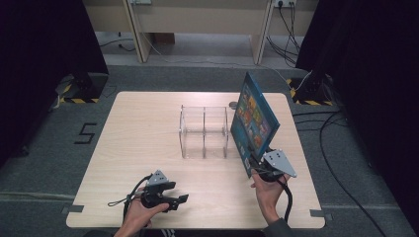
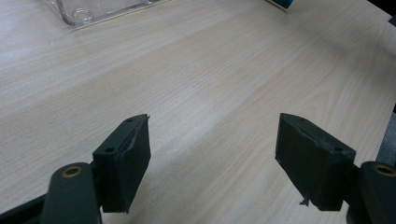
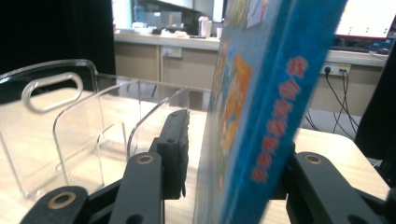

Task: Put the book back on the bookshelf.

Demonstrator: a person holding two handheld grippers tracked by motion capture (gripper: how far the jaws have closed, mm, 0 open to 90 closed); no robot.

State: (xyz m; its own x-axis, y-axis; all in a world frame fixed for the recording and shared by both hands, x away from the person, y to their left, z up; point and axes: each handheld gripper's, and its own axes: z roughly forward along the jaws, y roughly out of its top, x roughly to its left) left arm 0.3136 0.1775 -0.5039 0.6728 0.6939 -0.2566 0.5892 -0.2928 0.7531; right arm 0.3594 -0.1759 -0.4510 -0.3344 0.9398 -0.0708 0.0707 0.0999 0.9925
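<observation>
Looking down from the high view, I see the right gripper in the lower right of the frame, clamped on the bottom corner of a blue book that stands tilted on edge, its illustrated cover facing left toward the middle of the table. The person's right hand comes in from the bottom edge and wraps the gripper body under its grey plate.

In the right gripper view, the book runs from the bottom centre to the top right of the frame, with red characters down its blue spine. It sits between the two black jaws, which press against it from either side; the right gripper is closed on the book.

The clear acrylic organizer stands at the centre of the high view, just to the left of the book, with upright dividers making compartments. In the right gripper view its transparent walls fill the left half of the frame, one with an oval handle cutout.

The left gripper lies low in the lower left of the high view, held by the left hand, well apart from the organizer. In the left gripper view its jaws stand wide apart over bare wood, the left gripper holding nothing; a corner of the organizer shows at the upper left.
</observation>
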